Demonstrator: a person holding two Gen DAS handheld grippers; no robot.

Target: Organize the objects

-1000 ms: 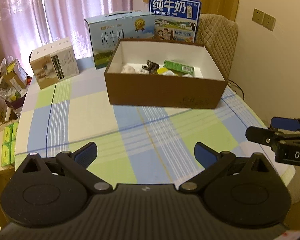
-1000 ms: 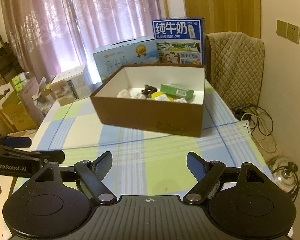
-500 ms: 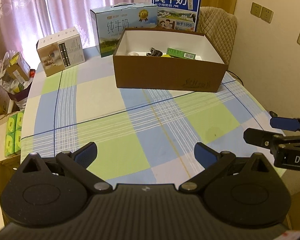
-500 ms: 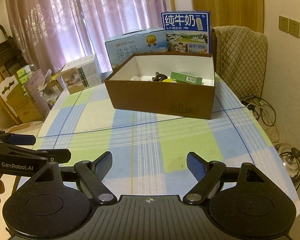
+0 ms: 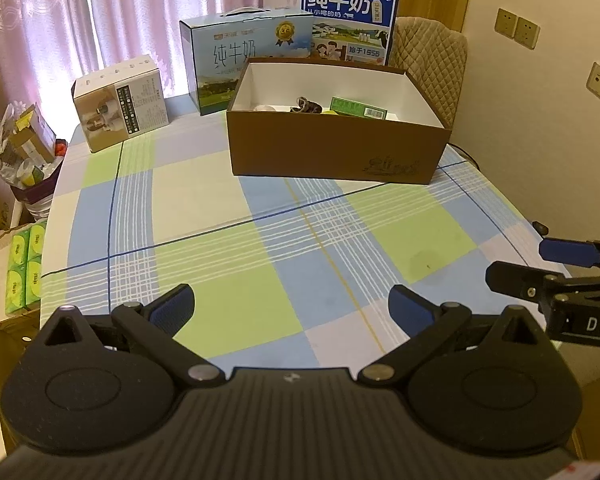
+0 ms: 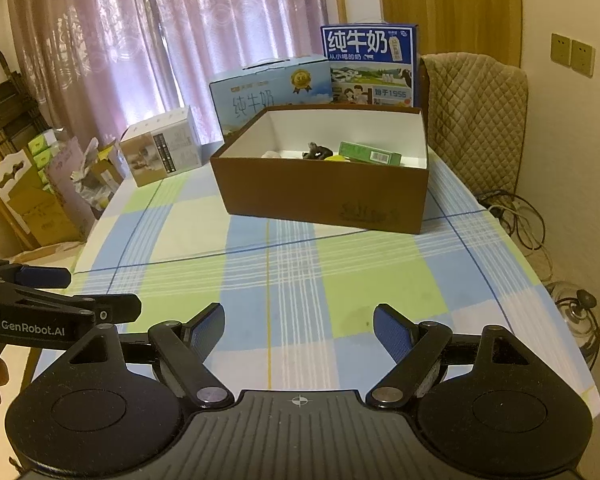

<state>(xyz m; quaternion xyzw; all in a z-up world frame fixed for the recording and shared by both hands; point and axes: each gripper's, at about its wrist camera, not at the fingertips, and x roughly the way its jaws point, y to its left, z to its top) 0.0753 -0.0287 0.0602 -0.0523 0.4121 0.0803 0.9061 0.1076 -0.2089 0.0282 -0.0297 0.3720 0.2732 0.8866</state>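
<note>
Left gripper (image 5: 290, 306) and right gripper (image 6: 299, 324), jaws spread wide and empty, over checked-cloth table (image 5: 228, 248), open brown cardboard box (image 5: 336, 148) at 12 o'clock holding green carton (image 5: 358, 107), 2 blue milk cartons (image 6: 270, 94) behind

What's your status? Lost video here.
Left tongs, right tongs open, empty. Brown box holds green packet. Nothing in the way.

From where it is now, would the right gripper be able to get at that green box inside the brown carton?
Probably yes. The right gripper is open and empty, the brown carton has no lid, and the green box lies on top.
</note>
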